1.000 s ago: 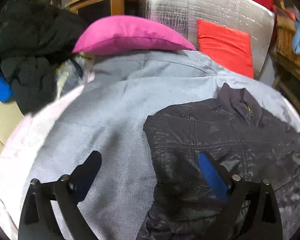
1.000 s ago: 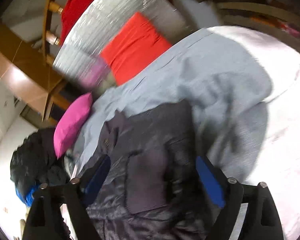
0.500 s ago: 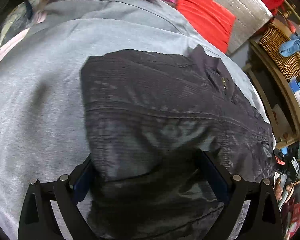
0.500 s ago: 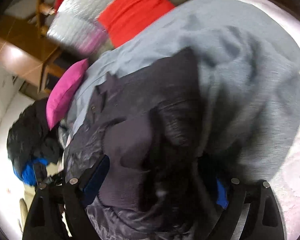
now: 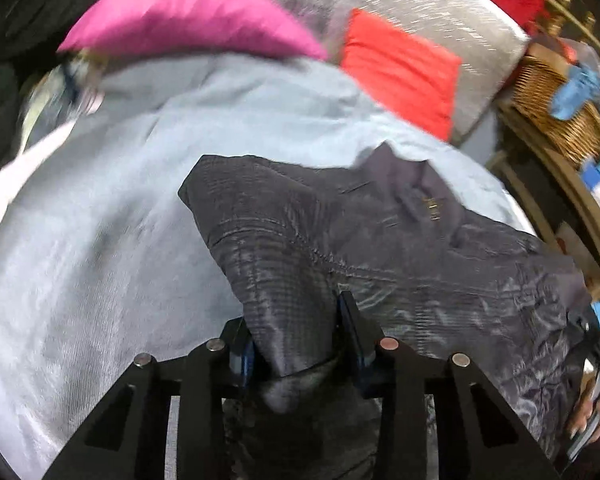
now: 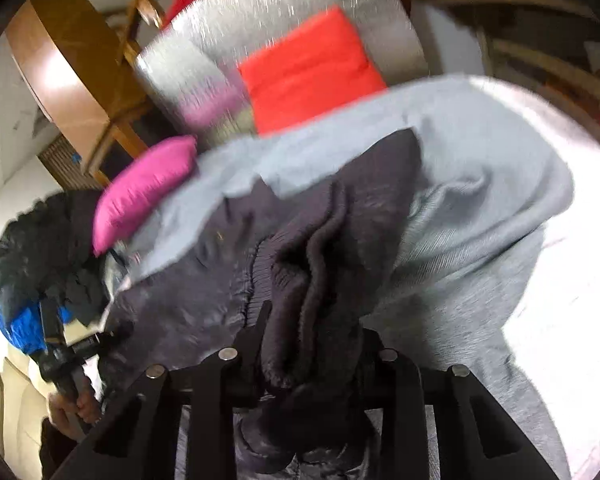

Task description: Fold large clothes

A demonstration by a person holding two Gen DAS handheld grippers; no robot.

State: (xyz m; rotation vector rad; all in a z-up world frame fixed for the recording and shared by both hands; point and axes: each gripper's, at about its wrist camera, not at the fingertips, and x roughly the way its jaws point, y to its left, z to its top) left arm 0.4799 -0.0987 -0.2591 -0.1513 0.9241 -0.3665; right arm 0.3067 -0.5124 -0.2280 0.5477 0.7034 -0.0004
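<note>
The dark shiny quilted jacket (image 5: 400, 248) lies spread on a pale grey cloth (image 5: 100, 240), its collar at the far end, away from both hands. The left tongs (image 5: 296, 344) are closing on a bunch of its near edge. The right tongs (image 6: 312, 344) are closing on a thick fold at the other near corner. The jacket stretches away from both, so I think the next move is to lift this edge toward the collar.

Your jacket (image 5: 380, 248) lies on the blanket (image 5: 100, 260); two cushions (image 5: 188, 16) (image 5: 400, 72) sit at its far edge, the basket (image 5: 556, 100) far right.
</note>
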